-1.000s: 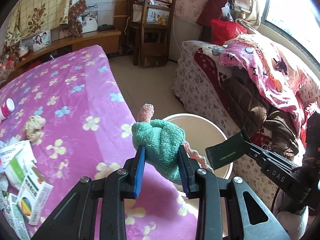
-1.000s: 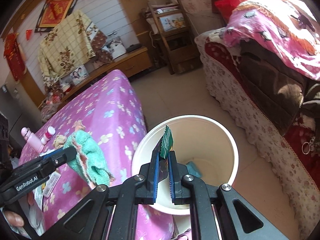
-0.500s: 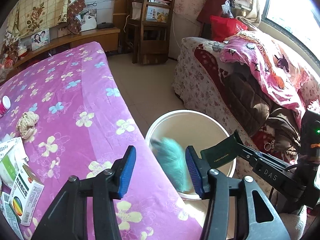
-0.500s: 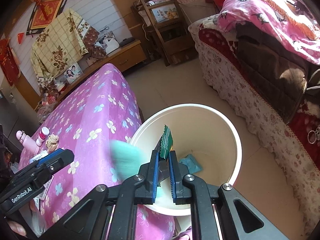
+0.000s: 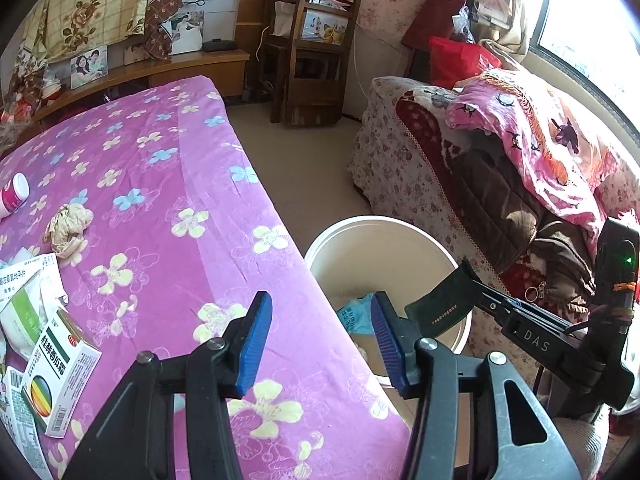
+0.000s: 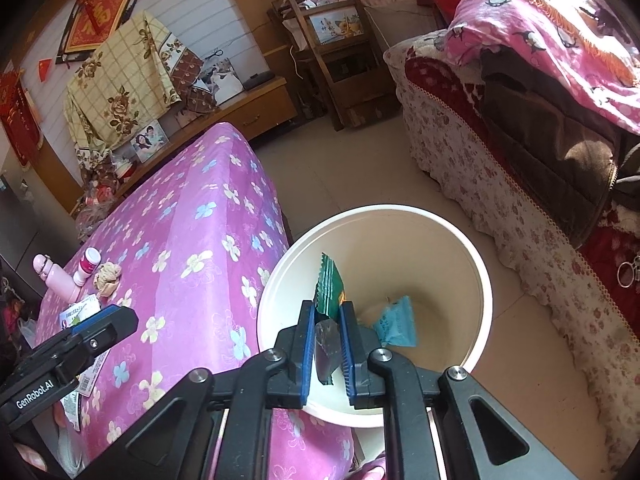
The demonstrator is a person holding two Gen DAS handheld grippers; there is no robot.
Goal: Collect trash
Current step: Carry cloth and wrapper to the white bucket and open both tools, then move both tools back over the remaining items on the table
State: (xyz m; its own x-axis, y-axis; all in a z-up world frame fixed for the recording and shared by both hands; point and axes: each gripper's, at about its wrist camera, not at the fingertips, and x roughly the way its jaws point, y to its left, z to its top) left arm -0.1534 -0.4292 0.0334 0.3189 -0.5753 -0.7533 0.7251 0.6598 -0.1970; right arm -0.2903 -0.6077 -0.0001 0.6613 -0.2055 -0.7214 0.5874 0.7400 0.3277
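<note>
Left claw (image 5: 318,340): jaws moderately apart, empty, above bucket (image 5: 436,238) edge. Right claw (image 6: 325,344): jaws just opening, narrow gap, green wrapper (image 6: 329,292) between pads over bucket.

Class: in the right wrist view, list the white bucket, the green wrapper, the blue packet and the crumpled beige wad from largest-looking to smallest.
1. White bucket.
2. Green wrapper, though nearness to the camera enlarges it.
3. Blue packet.
4. Crumpled beige wad, though it lies farther away.

Bright daylight from the window (image 5: 592,40) at right, blown-out glare on the pink blanket (image 6: 560,32), soft shadows inside the white bucket (image 6: 472,264), sharp focus, strong fisheye curvature, dark vignetted corners
</note>
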